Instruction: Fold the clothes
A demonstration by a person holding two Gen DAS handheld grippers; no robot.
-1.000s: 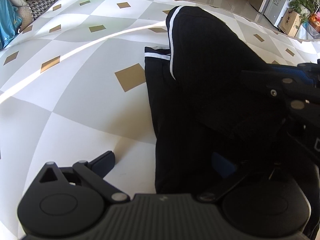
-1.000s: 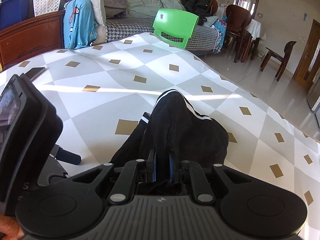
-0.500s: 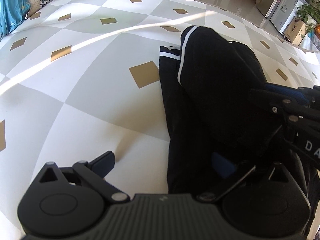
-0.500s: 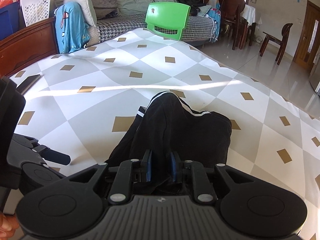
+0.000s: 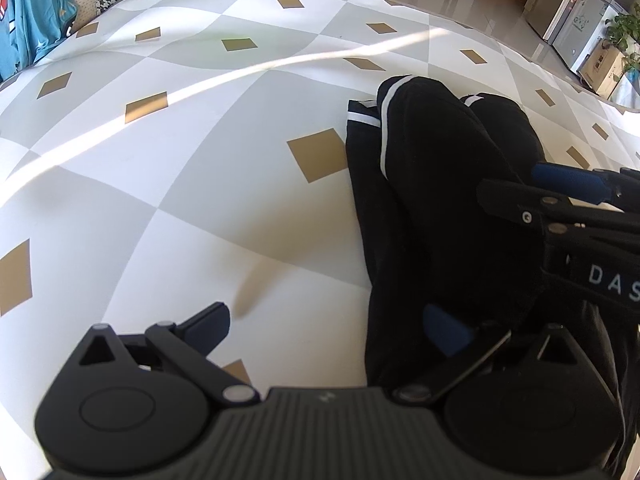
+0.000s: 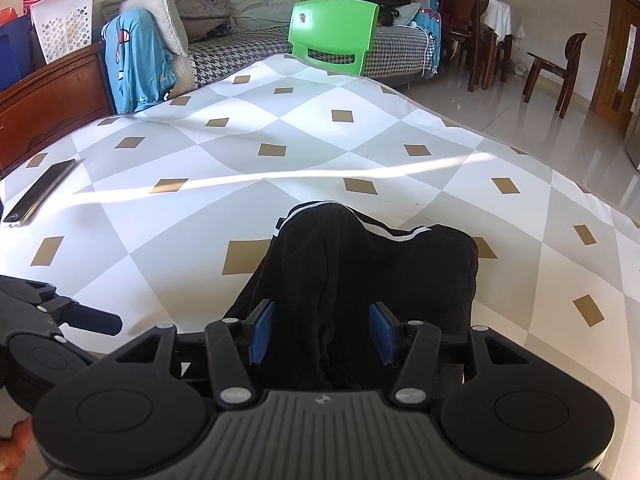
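Soft, limp black trousers [image 6: 360,280], best pinched at a folded edge; right claw [image 6: 322,332] opening around them (unclamped), left claw [image 5: 332,324] apart

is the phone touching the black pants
Apart. The right wrist view shows the phone at the far left edge of the checked cloth, with bare cloth between it and the black pants folded near the middle.
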